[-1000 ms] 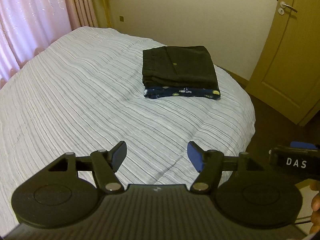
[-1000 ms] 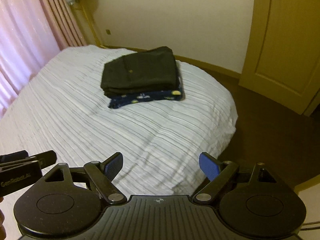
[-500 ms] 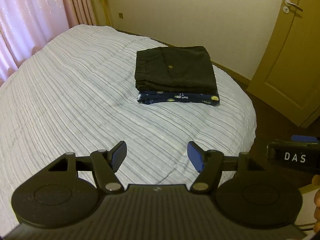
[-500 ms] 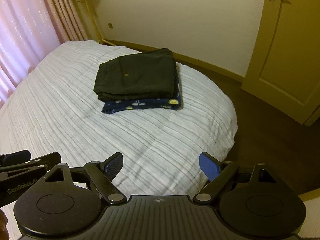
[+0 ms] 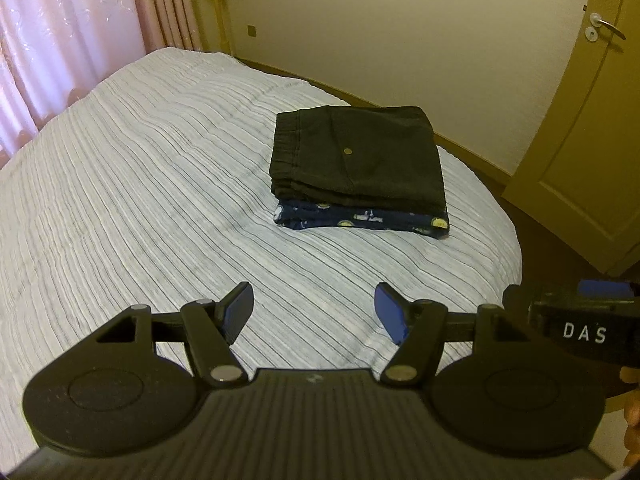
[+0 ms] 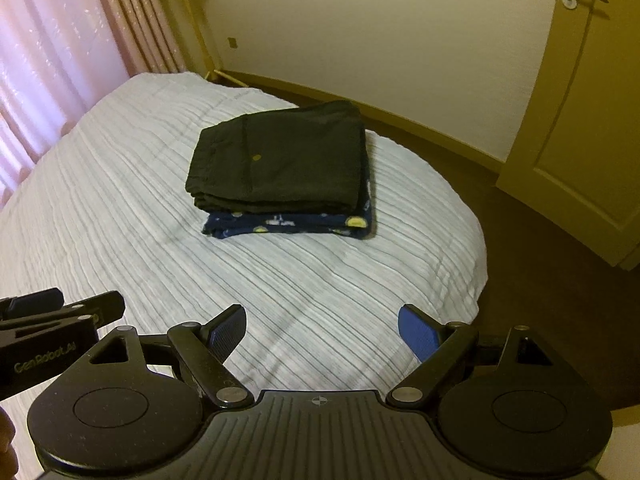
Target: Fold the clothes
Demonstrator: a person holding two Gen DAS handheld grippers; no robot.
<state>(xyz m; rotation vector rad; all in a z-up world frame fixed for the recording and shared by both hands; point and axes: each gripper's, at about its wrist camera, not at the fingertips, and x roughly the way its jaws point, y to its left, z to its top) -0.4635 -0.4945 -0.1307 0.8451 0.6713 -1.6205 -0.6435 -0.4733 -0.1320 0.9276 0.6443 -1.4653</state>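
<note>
- Two folded garments sit stacked on a bed (image 5: 152, 184) covered by a white ribbed spread: dark folded trousers (image 5: 358, 158) with a small brass button lie squarely on a navy printed garment (image 5: 360, 218), whose edge peeks out along the near side and right.
- The left claw (image 5: 314, 312) hangs over the bare spread near the foot of the bed, jaws apart and holding nothing; the stack lies well ahead of it.
- The right claw (image 6: 322, 332) is likewise spread wide and empty, with the stack (image 6: 280, 168) ahead and slightly to its left.
- Both pieces look already folded, so the step in hand appears to be either tidying the pile or moving on to another garment; none is in view.
- If the pile needs squaring, it would pay to come in low from the near edge with one claw at each front corner, nudging both layers together rather than pinching the top one alone, which could drag it off the navy piece.
- Nothing lies between the claws and the stack; pink curtains (image 5: 60, 40) hang on the left, a closed door (image 6: 580, 100) stands on the right, and the bed's right edge drops off just beside the pile.
</note>
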